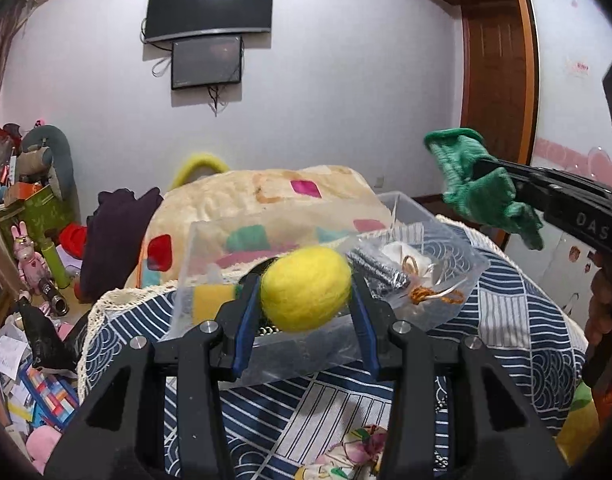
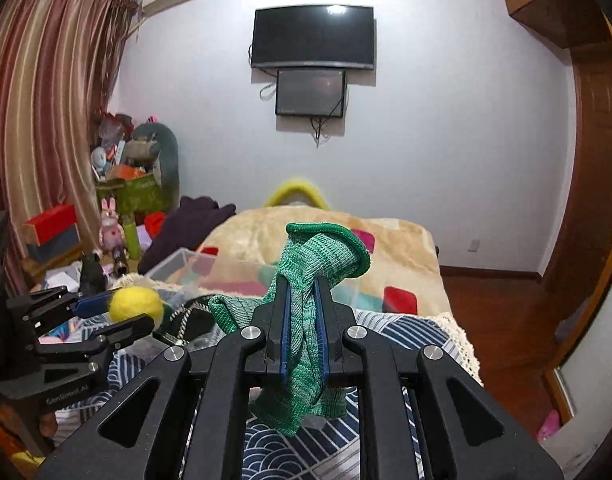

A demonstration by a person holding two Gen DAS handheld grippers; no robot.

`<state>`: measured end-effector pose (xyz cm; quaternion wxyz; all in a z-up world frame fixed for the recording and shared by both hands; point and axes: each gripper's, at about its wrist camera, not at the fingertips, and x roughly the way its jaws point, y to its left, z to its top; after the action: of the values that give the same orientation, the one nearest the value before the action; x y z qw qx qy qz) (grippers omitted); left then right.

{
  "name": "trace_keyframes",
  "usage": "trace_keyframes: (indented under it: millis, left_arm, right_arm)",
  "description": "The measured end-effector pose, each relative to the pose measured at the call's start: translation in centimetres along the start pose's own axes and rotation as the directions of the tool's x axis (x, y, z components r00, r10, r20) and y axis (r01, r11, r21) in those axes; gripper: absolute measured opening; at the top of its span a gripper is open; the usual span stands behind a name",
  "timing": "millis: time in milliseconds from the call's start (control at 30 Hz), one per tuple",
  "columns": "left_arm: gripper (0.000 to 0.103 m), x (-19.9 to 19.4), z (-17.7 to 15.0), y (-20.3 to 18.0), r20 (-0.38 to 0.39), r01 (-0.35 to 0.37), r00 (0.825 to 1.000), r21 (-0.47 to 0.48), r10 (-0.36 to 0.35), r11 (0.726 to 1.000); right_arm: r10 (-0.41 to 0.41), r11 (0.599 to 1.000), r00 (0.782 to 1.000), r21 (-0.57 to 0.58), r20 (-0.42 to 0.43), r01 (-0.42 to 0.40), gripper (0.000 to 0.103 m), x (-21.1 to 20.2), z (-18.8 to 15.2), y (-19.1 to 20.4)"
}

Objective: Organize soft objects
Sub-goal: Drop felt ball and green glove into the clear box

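Pale walls and two dark wall-mounted screens (image 2: 313,38) close off a cluttered bedroom, where a bed (image 1: 518,304) covered in a blue-and-white patterned quilt serves as the work surface. A cream blanket (image 1: 274,192) with coloured patches is heaped at its far end.

On the quilt a clear plastic bin (image 1: 402,204) is set, and it is judged to be the collecting place for the soft things. Inside it a yellow sponge (image 1: 212,300) is seen at the left, with a grey knitted piece (image 1: 376,272) and a clear bag of small brown and white items (image 1: 422,280) toward the right. A dark chain-like item lies low in the bin, but what it is cannot be told.

The left gripper (image 1: 306,304) is clamped on a yellow felt ball (image 1: 306,288), its blue pads pressed to either side. The ball is held just above the bin's near wall, apparently so that it can be dropped in once released.

The right gripper (image 2: 304,320) is closed on a green knitted sock (image 2: 306,320), which is pinched across its middle so that the cuff stands up above the fingers and the foot hangs limp below. It is carried in the air to the right of the bin, well clear of the quilt, seemingly awaiting its turn. A mid-length pinch is judged sensible for such slack fabric, since both ends are left free.
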<state>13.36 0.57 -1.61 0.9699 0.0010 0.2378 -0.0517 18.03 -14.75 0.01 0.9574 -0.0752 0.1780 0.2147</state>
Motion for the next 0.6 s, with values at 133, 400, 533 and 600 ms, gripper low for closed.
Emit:
trace_keyframes:
  millis: [133,400,533,600]
  left_arm:
    - [0.043,1.3,-0.3,-0.1,-0.023,-0.001,1.000,-0.006,0.001,1.000]
    - [0.043,3.2,-0.3,0.3,-0.059,0.000,0.998,-0.019,-0.001,1.000]
    - [0.045,3.5,-0.3,0.8,-0.077,0.015,0.997,-0.051,-0.019,0.999]
    - [0.046,3.5,-0.3,0.9,-0.086,0.019,0.996,-0.059,-0.024,0.998]
  right_arm:
    - [-0.002,1.000,0.999,-0.015,-0.052,0.002,0.010,1.8,-0.6,0.0]
    - [0.009,1.000,0.988,-0.026,-0.156,-0.013,0.010,4.5,-2.3,-0.3]
    - [0.010,0.999,0.985,-0.040,-0.175,-0.017,0.012,4.9,-2.5,0.0]
    - [0.006,0.998,0.983,-0.053,-0.182,-0.016,0.014,5.0,-2.6,0.1]
